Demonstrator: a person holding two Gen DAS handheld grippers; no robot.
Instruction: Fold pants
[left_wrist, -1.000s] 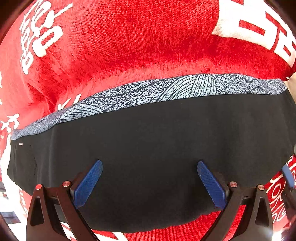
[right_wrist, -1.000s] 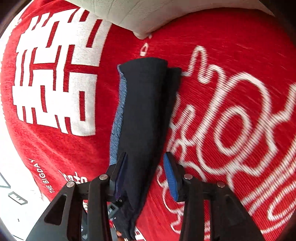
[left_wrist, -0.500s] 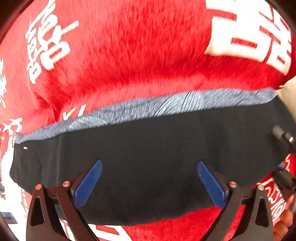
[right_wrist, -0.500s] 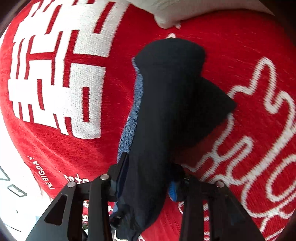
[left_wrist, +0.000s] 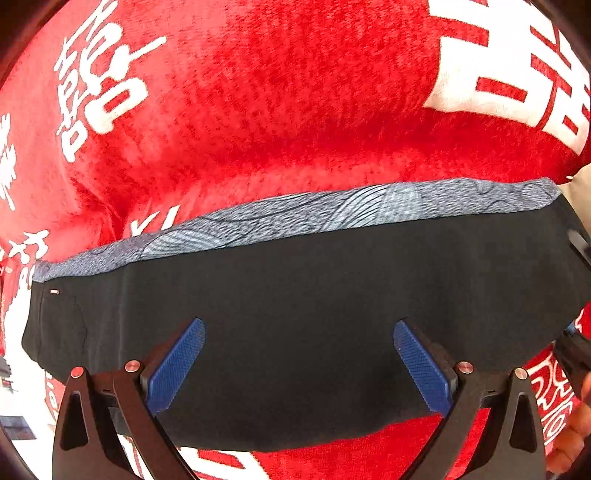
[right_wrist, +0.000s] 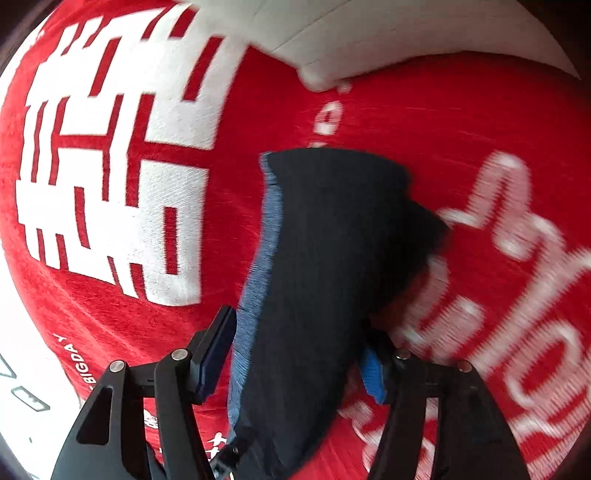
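Now, folded black pants (left_wrist: 314, 325) flat on a red blanket (left_wrist: 295, 110), left gripper (left_wrist: 299, 354) wide above them — right gripper (right_wrist: 299, 350) just opened, pants between its jaws, pads apparently not pressing, grey-blue waistband (left_wrist: 295, 218) along far edge.

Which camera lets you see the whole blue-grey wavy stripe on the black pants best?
The left wrist view: the blue-grey patterned stripe runs sharp across the folded black pants, edge to edge. The right wrist view shows the same stripe only as a thin, blurred sliver along the pants' side.
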